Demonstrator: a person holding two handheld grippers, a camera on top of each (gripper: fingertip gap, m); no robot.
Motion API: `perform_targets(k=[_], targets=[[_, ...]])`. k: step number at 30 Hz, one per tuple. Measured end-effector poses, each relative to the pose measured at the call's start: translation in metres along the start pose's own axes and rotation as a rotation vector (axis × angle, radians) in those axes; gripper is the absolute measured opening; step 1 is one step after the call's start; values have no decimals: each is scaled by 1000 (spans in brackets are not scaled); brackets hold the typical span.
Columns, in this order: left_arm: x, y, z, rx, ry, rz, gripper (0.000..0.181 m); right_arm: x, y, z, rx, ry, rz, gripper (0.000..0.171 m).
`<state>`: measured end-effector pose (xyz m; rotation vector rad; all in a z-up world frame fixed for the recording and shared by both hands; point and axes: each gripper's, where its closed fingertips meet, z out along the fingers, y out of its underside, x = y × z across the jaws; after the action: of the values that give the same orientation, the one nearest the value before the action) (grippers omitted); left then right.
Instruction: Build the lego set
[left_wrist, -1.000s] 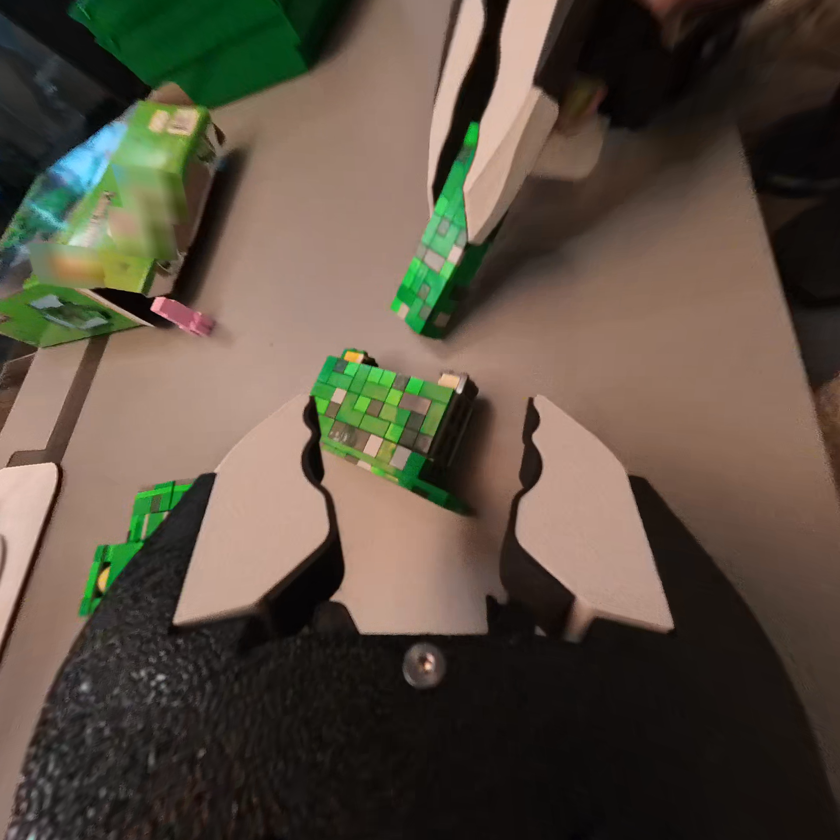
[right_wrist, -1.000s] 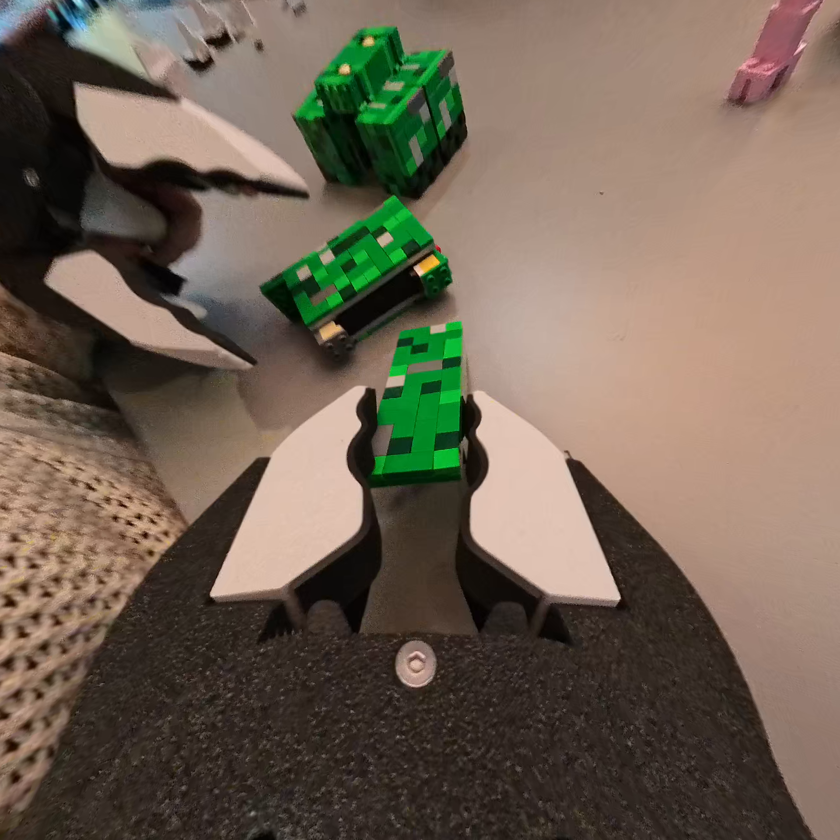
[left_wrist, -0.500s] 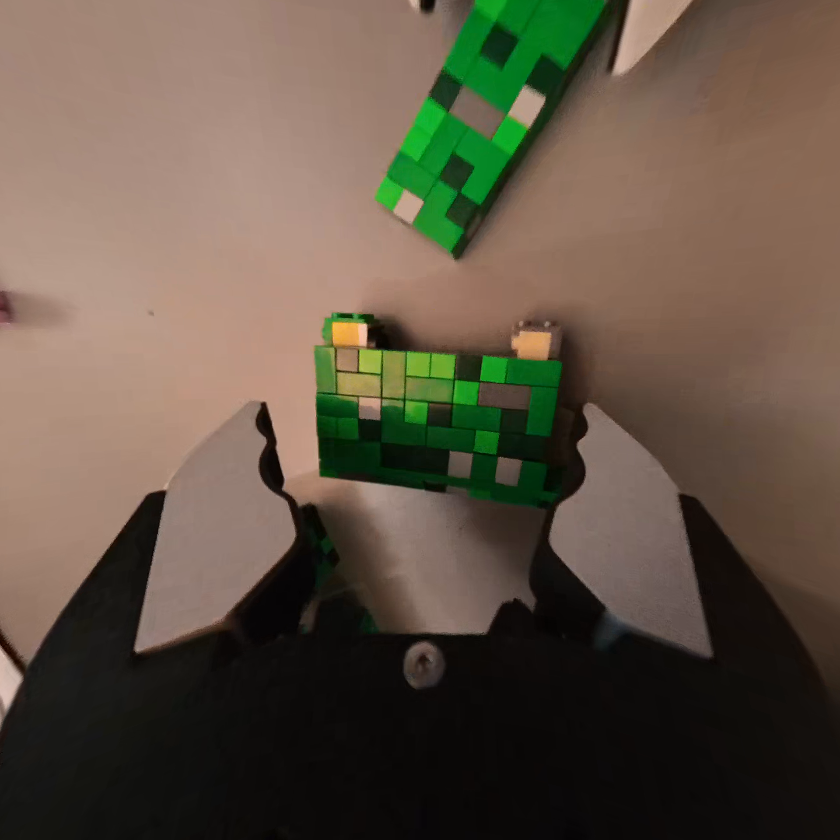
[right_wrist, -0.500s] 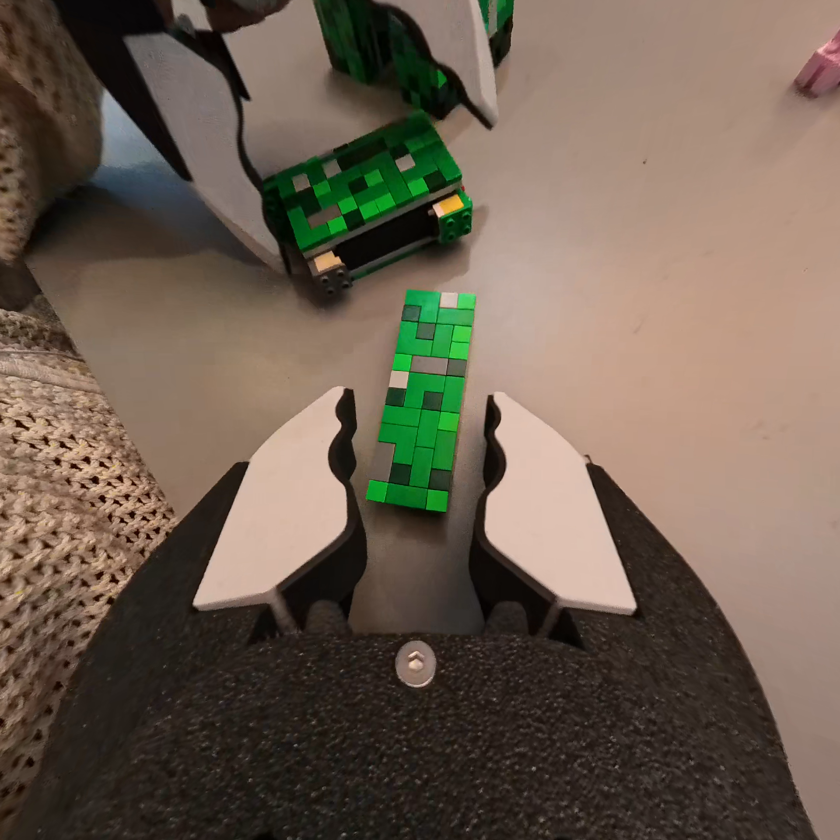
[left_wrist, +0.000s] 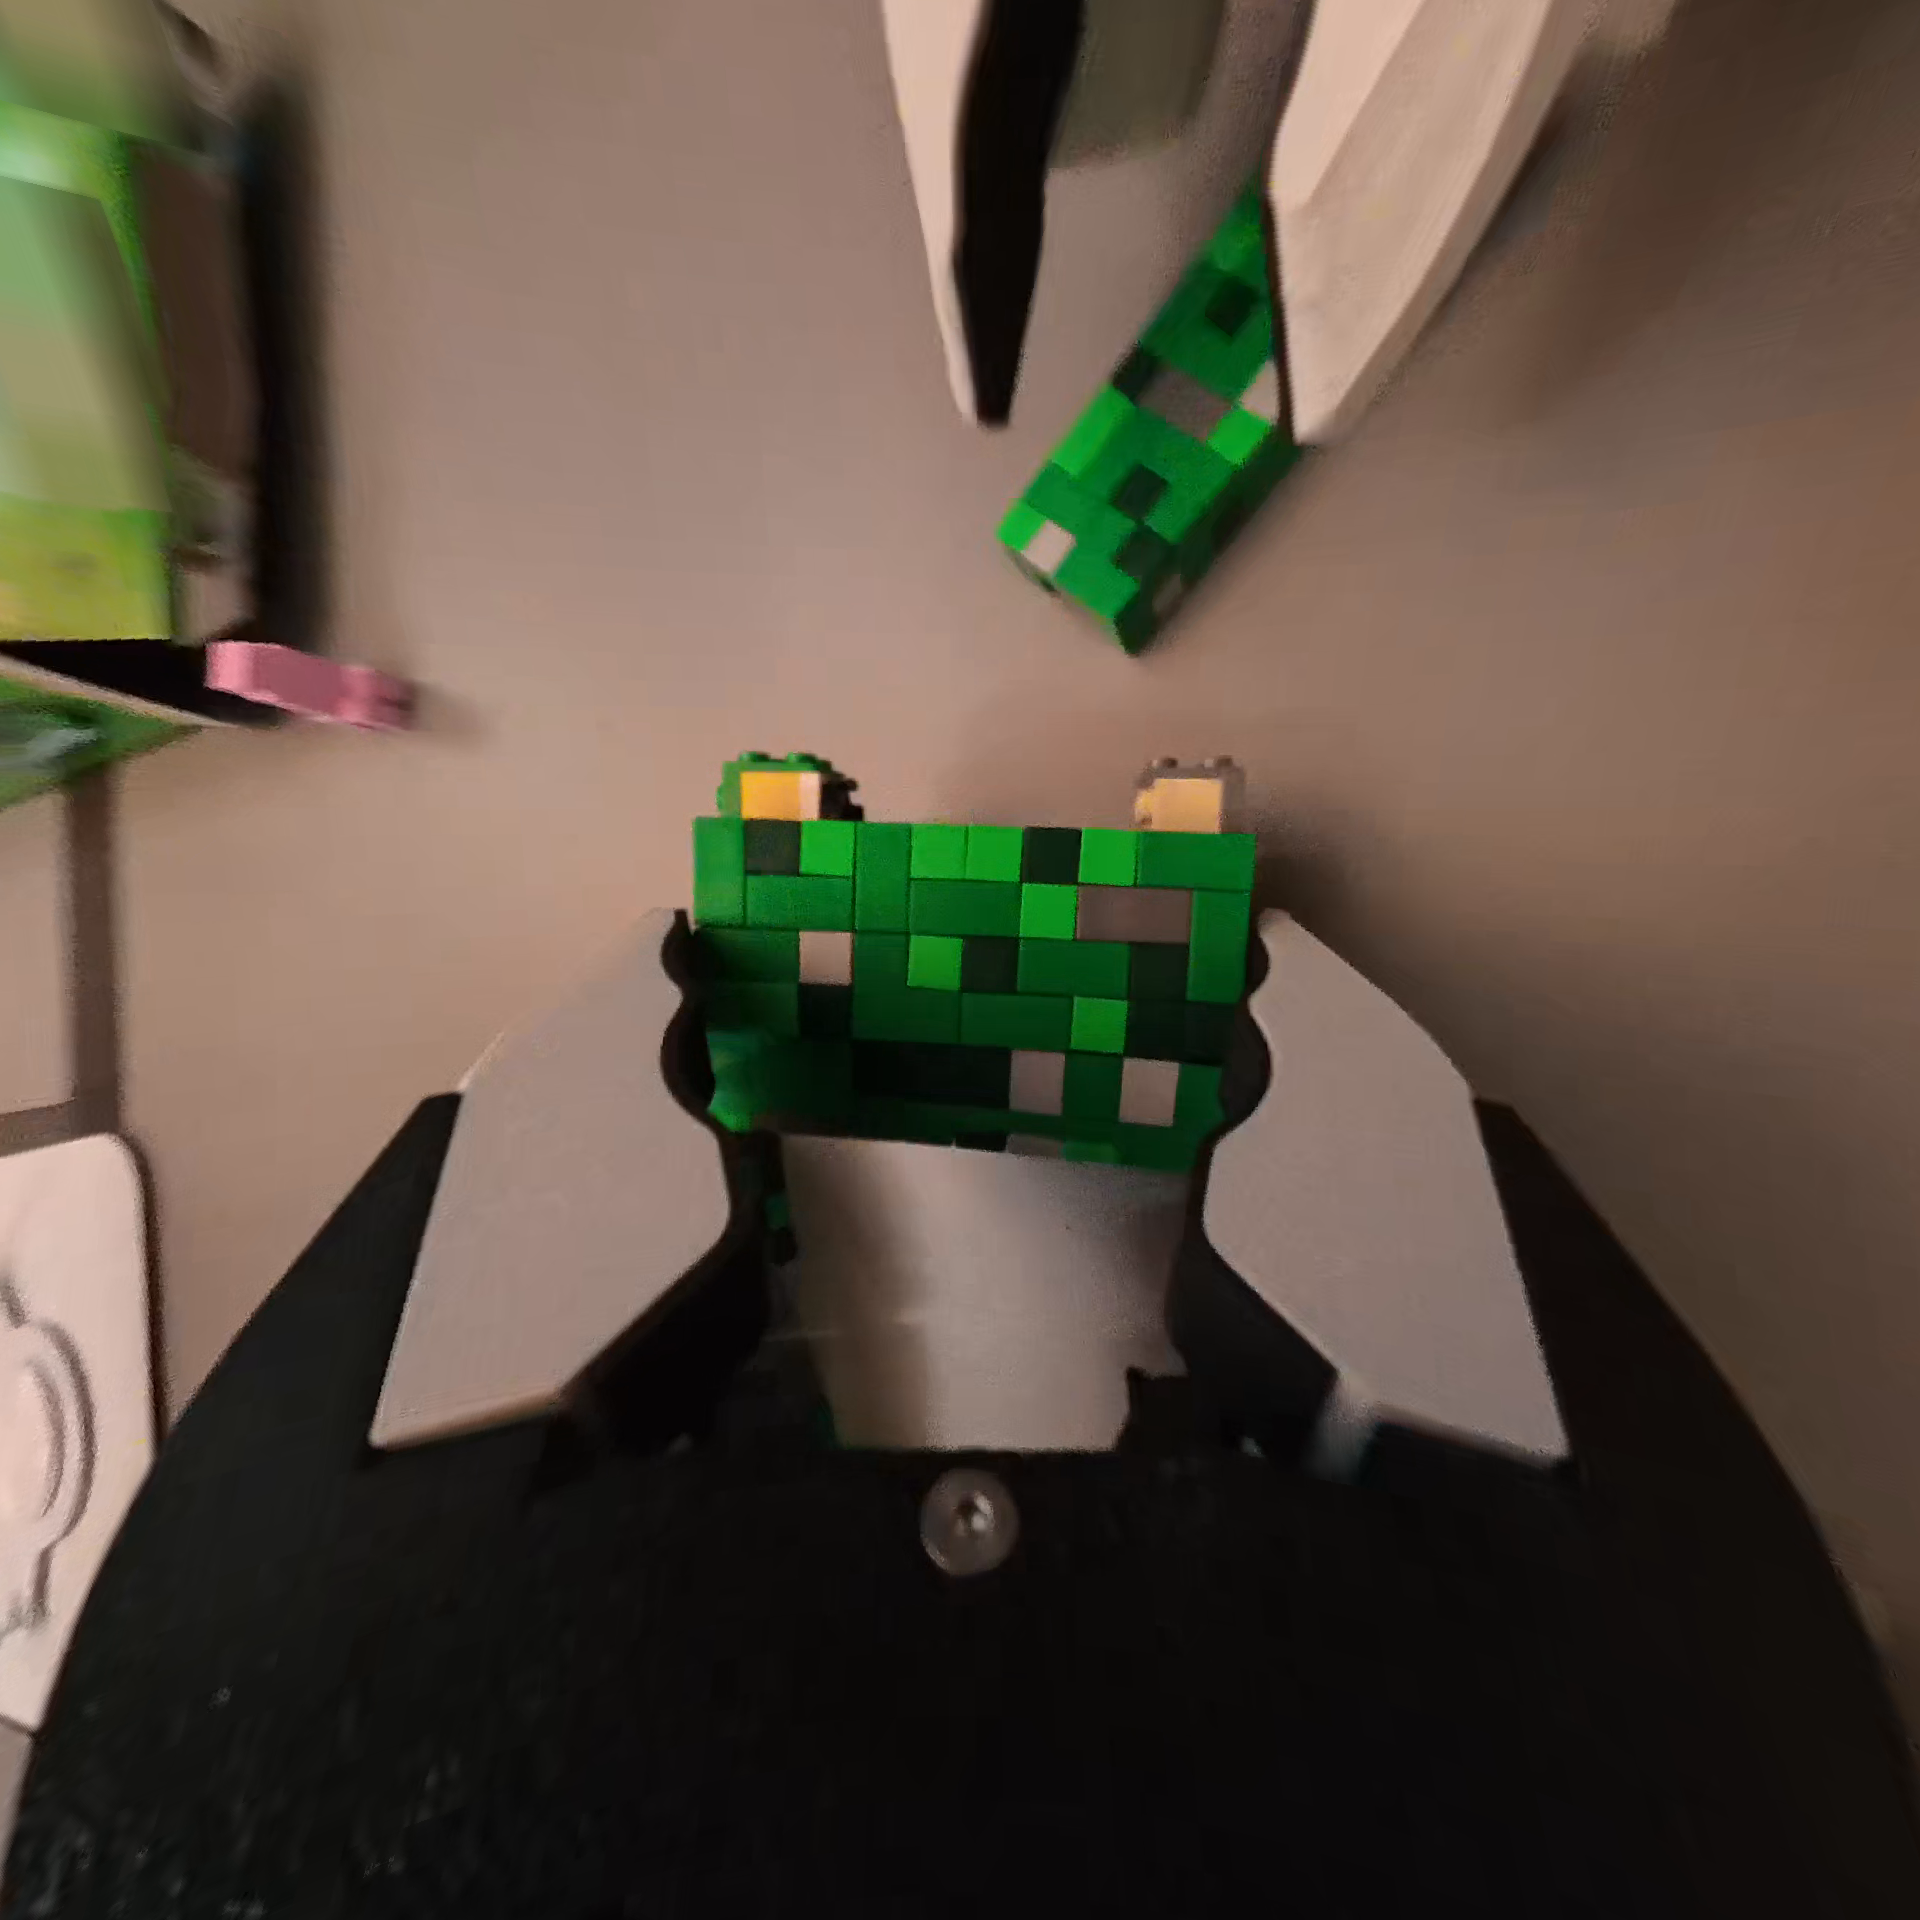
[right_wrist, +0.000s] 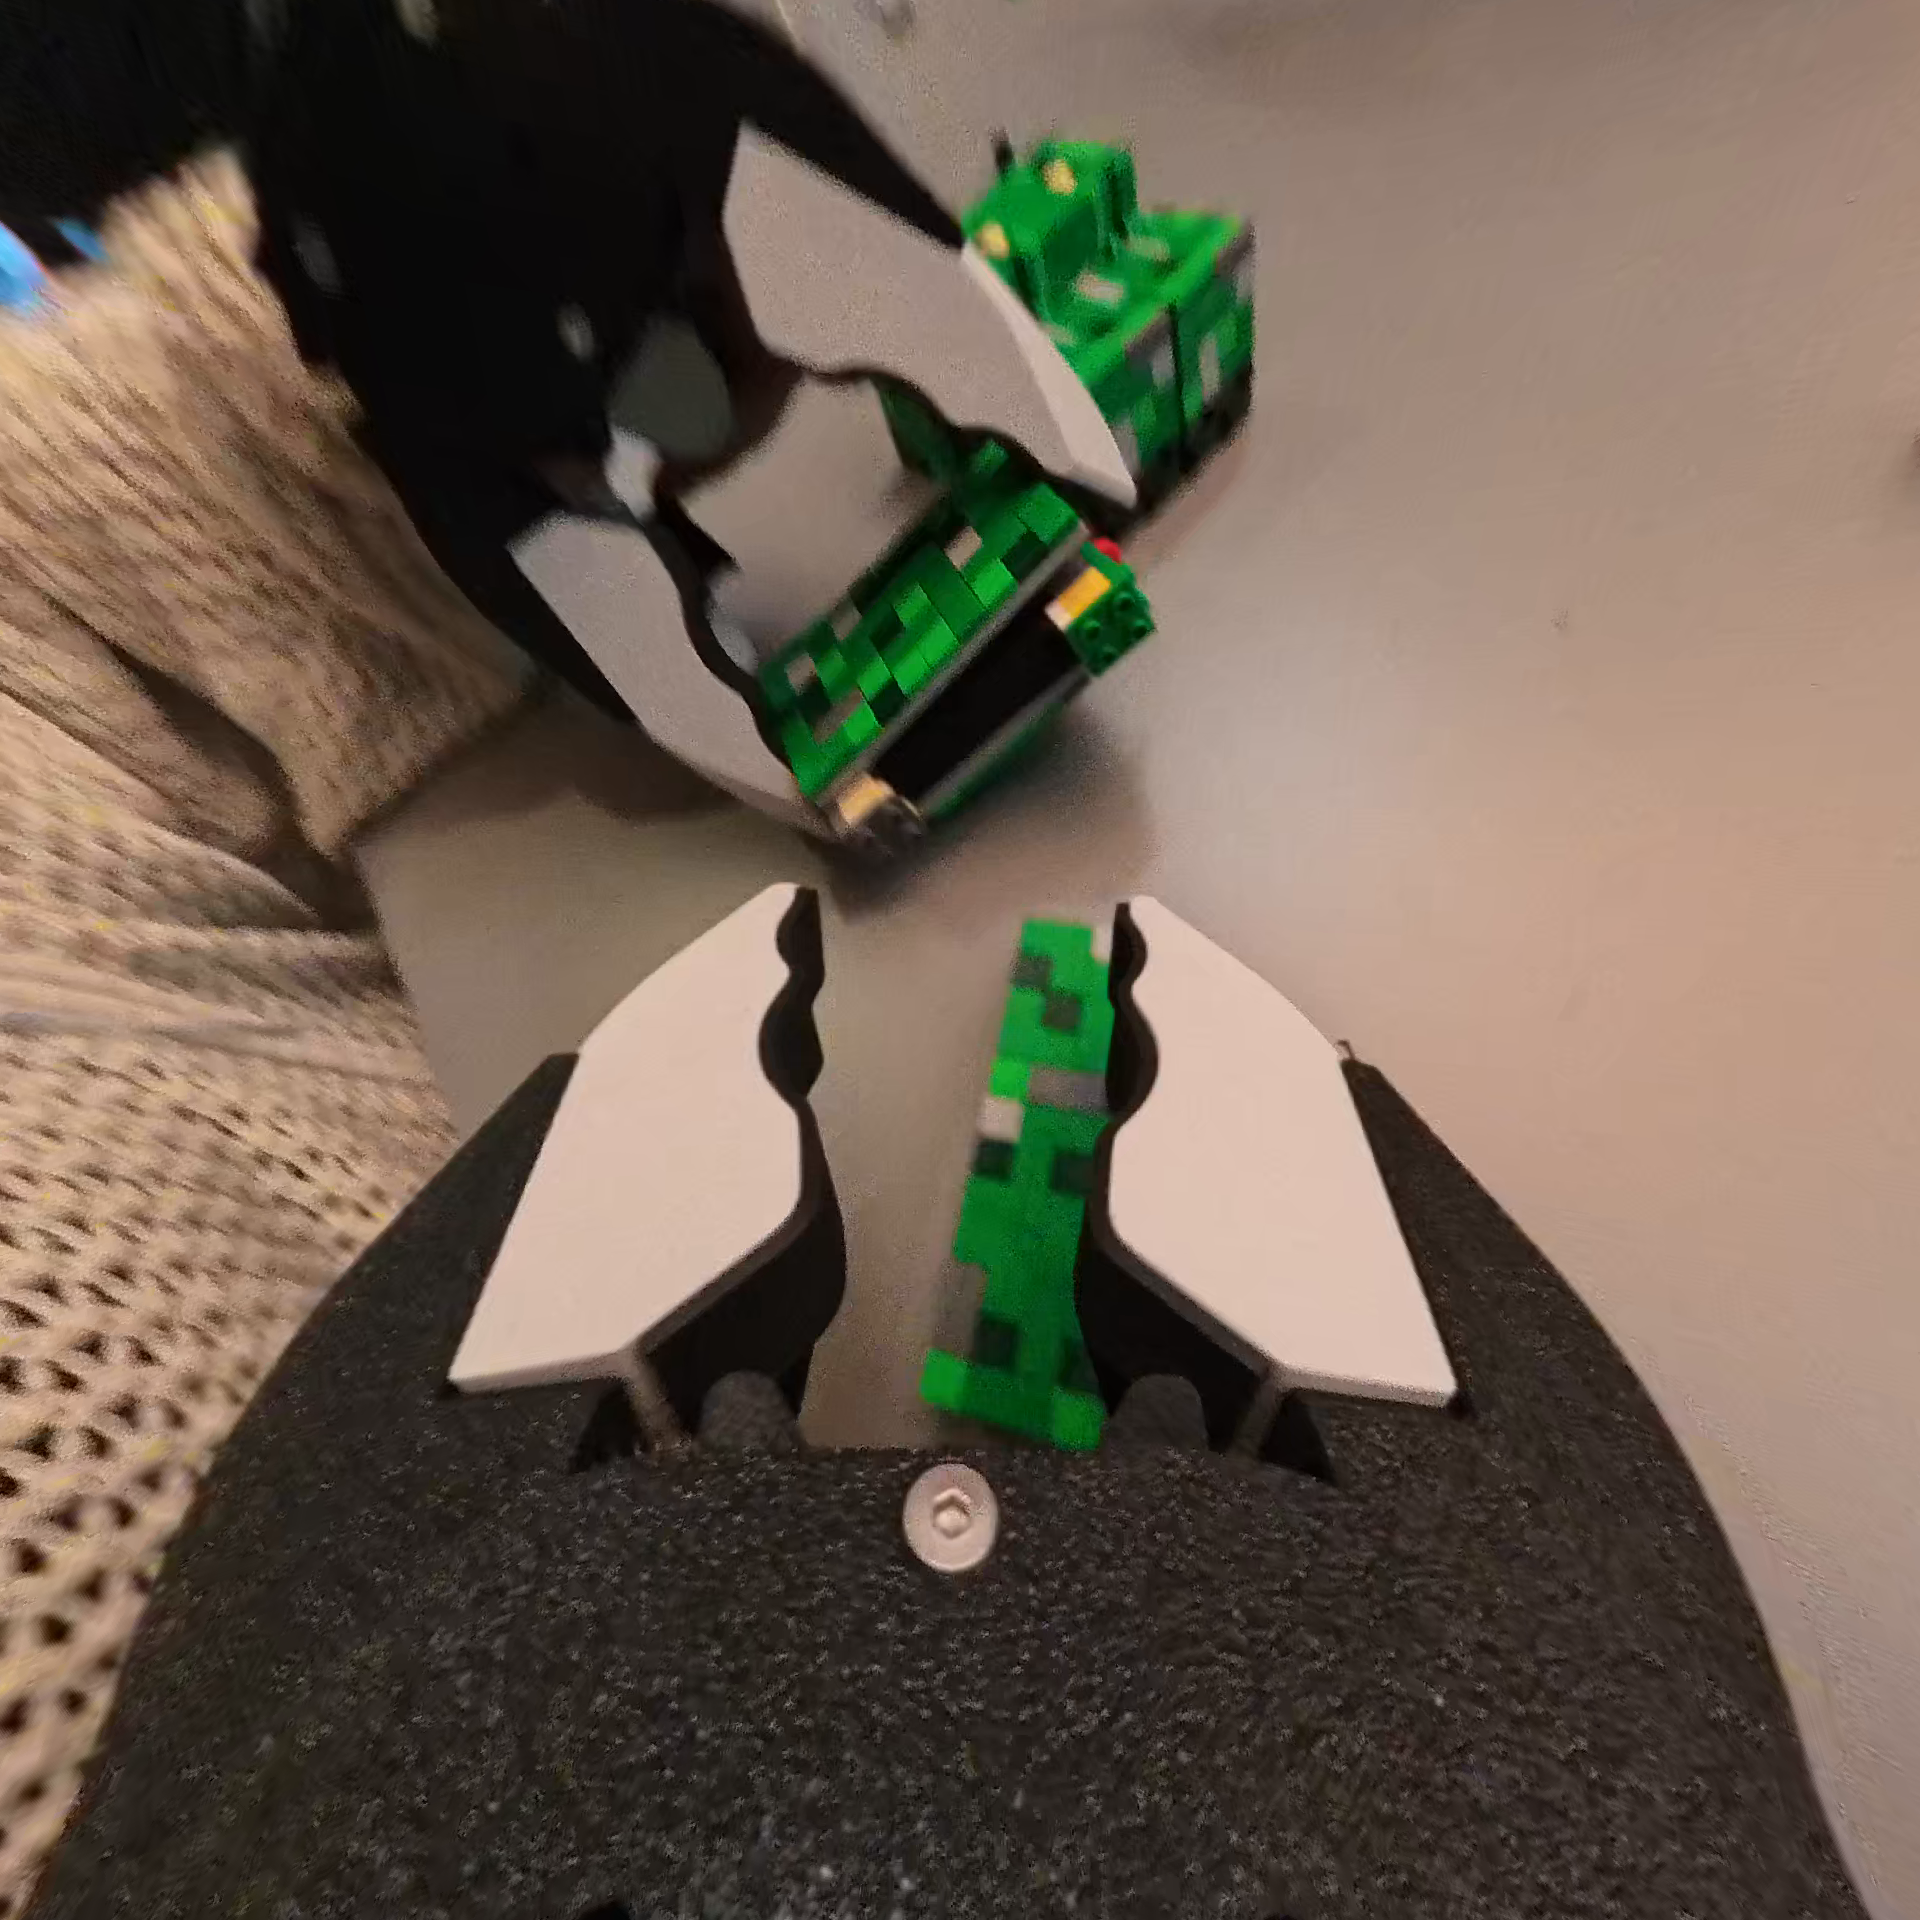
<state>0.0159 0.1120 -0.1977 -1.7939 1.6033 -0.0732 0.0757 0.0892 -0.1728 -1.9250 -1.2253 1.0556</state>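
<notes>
The left gripper (left_wrist: 966, 997) is clamping the wide green block (left_wrist: 977, 977) on the table (left_wrist: 582, 520), while the right gripper's (right_wrist: 966, 956) parted jaws are straddling the tilted narrow panel (right_wrist: 1039, 1164), which probably needs squaring before closing.

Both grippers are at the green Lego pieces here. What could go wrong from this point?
1. The right gripper is open, and the long panel lies against only one finger, tilted; closing now may pinch it crooked or flick it away.
2. The left gripper clamps the hollow block only at its near end, so it could pivot or shed tiles when pressed.
3. The leg cluster sits just behind the left gripper and might be knocked.
</notes>
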Motion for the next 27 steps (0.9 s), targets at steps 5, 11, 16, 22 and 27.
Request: perform_targets(k=[5,11,16,22,27], targets=[[-17,-13,-30,263,-327,-26,96,-23,-43,23,145,-181,149,55],[-18,-17,-51,362,-505,2,96,-30,-59,59,32,-146,71,59],[-23,-11,-60,387,-574,-17,96,-40,-64,71,-40,-202,51,41],[-29,-15,-71,438,-587,-61,106,-33,-70,78,-93,-174,-17,37],[-33,-7,-77,454,-582,-123,110,-23,-64,83,-167,-164,-71,37]])
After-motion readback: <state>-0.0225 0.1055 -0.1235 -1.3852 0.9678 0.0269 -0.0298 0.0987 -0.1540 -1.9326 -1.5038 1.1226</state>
